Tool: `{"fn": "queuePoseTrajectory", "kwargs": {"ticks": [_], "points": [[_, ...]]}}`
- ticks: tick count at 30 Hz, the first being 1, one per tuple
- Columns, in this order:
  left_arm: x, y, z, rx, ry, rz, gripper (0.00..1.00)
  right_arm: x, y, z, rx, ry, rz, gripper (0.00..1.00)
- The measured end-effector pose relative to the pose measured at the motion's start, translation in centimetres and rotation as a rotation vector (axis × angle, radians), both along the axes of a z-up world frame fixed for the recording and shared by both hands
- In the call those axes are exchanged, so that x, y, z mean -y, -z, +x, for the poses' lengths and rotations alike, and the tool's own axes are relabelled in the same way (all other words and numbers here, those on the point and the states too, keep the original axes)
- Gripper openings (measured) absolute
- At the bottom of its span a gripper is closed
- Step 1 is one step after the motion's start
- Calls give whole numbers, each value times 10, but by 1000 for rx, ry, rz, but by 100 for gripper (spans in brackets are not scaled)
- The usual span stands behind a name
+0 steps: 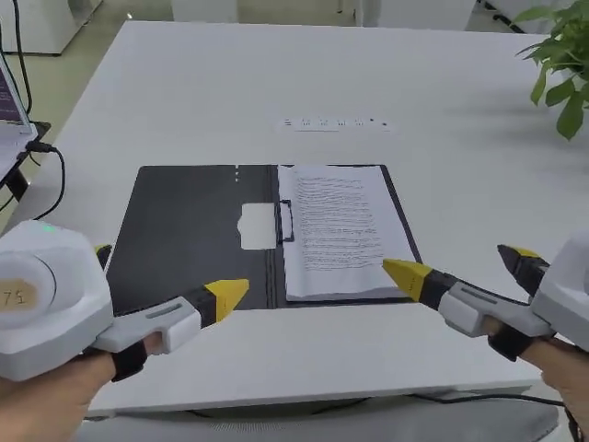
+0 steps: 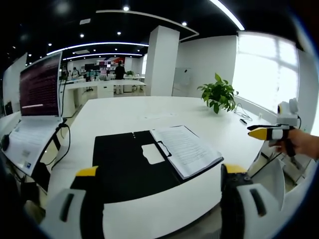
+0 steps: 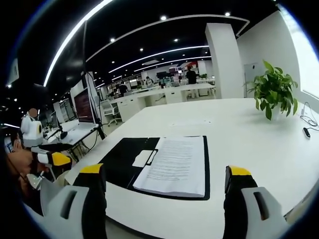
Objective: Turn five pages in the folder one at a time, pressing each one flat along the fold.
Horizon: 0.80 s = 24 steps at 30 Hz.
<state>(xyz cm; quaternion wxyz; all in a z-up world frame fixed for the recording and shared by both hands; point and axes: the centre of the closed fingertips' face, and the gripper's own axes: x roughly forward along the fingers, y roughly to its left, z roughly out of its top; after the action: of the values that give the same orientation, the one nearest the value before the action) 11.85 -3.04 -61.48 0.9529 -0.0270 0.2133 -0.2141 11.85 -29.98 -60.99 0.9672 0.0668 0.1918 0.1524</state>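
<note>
A black folder (image 1: 193, 230) lies open on the white table, with a stack of printed pages (image 1: 333, 226) clipped on its right half; the same folder (image 2: 124, 159) and pages (image 2: 187, 149) show in the left gripper view, and the folder (image 3: 124, 154) and pages (image 3: 177, 167) in the right gripper view. My left gripper (image 1: 170, 276) hovers open off the folder's near left corner, holding nothing. My right gripper (image 1: 460, 262) hovers open off the near right corner, a little above the table, with its yellow fingertip (image 1: 405, 273) close to the pages' lower right corner.
A laptop (image 2: 37, 99) with cables stands at the table's left edge. A potted plant (image 1: 561, 64) sits at the far right. A small white strip (image 1: 331, 123) lies beyond the folder. The table's front edge (image 1: 304, 391) is just below the grippers.
</note>
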Motion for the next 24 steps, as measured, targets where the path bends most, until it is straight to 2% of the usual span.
{"fn": "queuePoseTrajectory", "kwargs": {"ticks": [7, 15, 20, 24], "points": [[3, -3, 3, 7, -13, 13, 99, 0, 4, 3, -14, -28, 2, 99], [0, -3, 1, 6, -39, 17, 99, -2, 18, 5, -46, -59, -5, 98], [-3, 3, 0, -10, -58, 23, 99, -4, 24, 5, -62, -79, -3, 98], [2, 8, 2, -21, -61, 25, 99, 0, 24, 6, -60, -85, -2, 98]]}}
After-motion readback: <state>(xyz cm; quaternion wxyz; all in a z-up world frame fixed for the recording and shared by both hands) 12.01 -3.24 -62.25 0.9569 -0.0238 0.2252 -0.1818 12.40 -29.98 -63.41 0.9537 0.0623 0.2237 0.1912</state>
